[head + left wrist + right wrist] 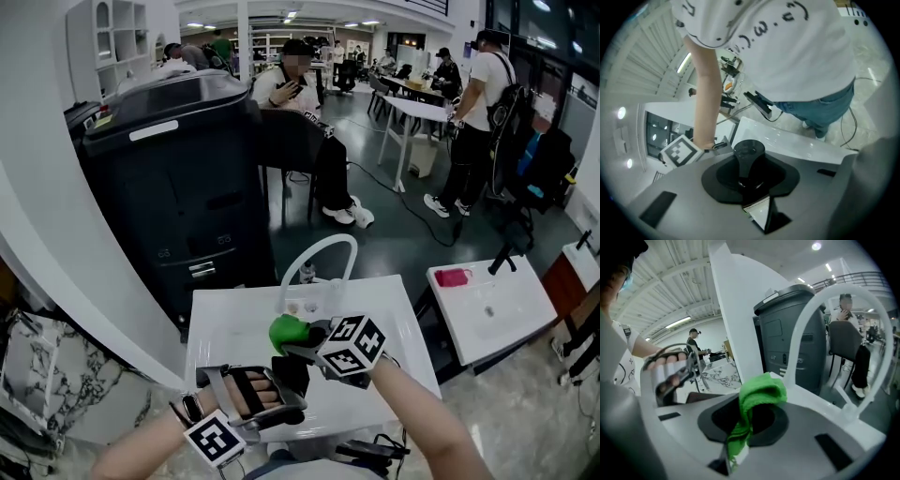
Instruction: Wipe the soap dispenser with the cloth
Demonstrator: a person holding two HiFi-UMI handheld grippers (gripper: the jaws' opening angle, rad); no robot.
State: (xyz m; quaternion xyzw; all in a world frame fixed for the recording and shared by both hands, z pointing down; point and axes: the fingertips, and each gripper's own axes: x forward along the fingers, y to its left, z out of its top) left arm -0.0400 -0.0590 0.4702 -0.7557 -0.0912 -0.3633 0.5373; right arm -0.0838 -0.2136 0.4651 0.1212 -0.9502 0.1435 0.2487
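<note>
My left gripper (751, 185) was clamped on the black plastic pump soap dispenser (749, 154), low centre in the head view. My right gripper (749, 420), pinching the fluffy green cloth (287, 333), sat just above it, nearer its top.

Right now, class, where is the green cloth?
Head view, centre: the green cloth is clamped in the right gripper, above the white sink, near the arched faucet.

Bright green fluffy cloth (757, 394) in grey right tongs (751, 414); glossy black plastic soap dispenser (748, 152) in grey left tongs (750, 176). Black-and-white square-patterned marker cube (354, 345) on each. Underneath, glossy white counter (225, 328); behind counter, white arched tap (323, 246) and dark grey cabinet (173, 178).
</note>
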